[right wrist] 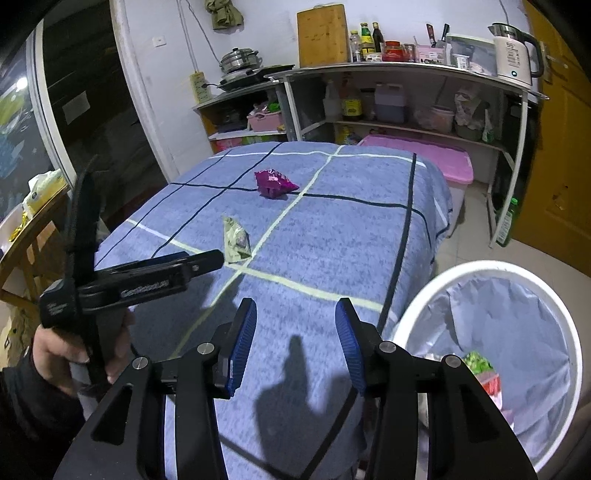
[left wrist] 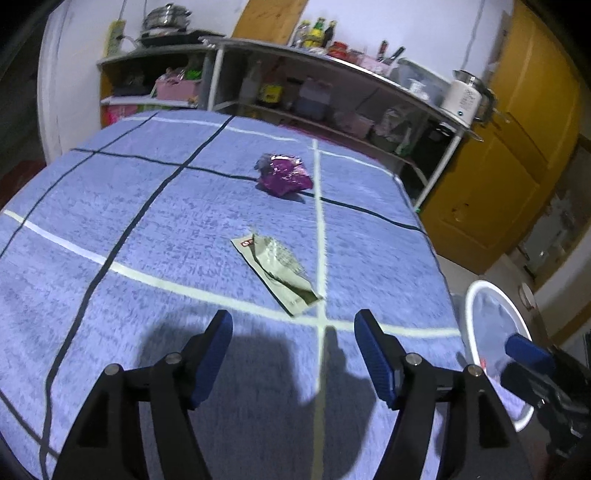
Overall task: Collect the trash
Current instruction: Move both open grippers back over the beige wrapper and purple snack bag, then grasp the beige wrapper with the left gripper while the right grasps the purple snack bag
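Where it lies flat, the green wrapper [left wrist: 282, 271] looks crumpled.

1. The blue checked terry cloth [left wrist: 155, 229] under the fingers looks matt and nubby.
2. The crumpled purple foil wrapper [left wrist: 283, 180], far ahead of the fingertips, is glossy.
3. The flattened pale green plastic sachet [left wrist: 281, 272] just ahead shines, creased.
4. The ribbed blue rubber pads [right wrist: 243, 347] are matt, on black plastic arms.

This was a home kitchen: metal shelving [right wrist: 406, 70] along the wall held a stacked steamer pot [right wrist: 239, 59], an electric kettle [right wrist: 515, 51], a wooden chopping board [right wrist: 323, 35], sauce bottles [right wrist: 365, 37] and what looked like knives, beside a yellow door [right wrist: 554, 147]
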Demonstrator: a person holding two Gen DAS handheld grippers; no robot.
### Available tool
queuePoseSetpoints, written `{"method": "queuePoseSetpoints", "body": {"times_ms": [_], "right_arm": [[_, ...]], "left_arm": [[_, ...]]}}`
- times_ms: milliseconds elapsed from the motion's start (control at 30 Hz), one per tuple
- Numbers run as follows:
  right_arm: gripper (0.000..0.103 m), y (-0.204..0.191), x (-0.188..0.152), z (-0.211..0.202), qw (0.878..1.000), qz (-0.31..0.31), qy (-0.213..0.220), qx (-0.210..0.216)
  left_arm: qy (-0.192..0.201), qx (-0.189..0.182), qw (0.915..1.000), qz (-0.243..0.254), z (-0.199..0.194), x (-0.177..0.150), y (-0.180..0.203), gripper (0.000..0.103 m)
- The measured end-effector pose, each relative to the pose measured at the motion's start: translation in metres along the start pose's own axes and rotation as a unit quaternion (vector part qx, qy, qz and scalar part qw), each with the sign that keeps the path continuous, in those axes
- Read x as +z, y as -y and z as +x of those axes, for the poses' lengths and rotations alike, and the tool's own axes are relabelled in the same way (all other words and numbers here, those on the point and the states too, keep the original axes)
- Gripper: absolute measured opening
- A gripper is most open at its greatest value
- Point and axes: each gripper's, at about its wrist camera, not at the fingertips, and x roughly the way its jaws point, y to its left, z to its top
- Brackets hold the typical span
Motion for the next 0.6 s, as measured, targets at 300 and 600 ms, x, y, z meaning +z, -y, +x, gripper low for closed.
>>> {"method": "queuePoseSetpoints", "body": {"times_ms": [300,600], "right_arm": [[0.046,0.013,0.009,0.016,1.000,0.008,-0.006,0.004],[0.046,0.019,0.014,0.020,1.000,0.023,-0.010,0.006]], "left_arm": [[-0.010,0.039,0.9992,-0.008,0.030,0.012,0.007,0.070],[-0.011,0.066,0.9977,0.016,0.030,0.013,0.006,0.034]]}}
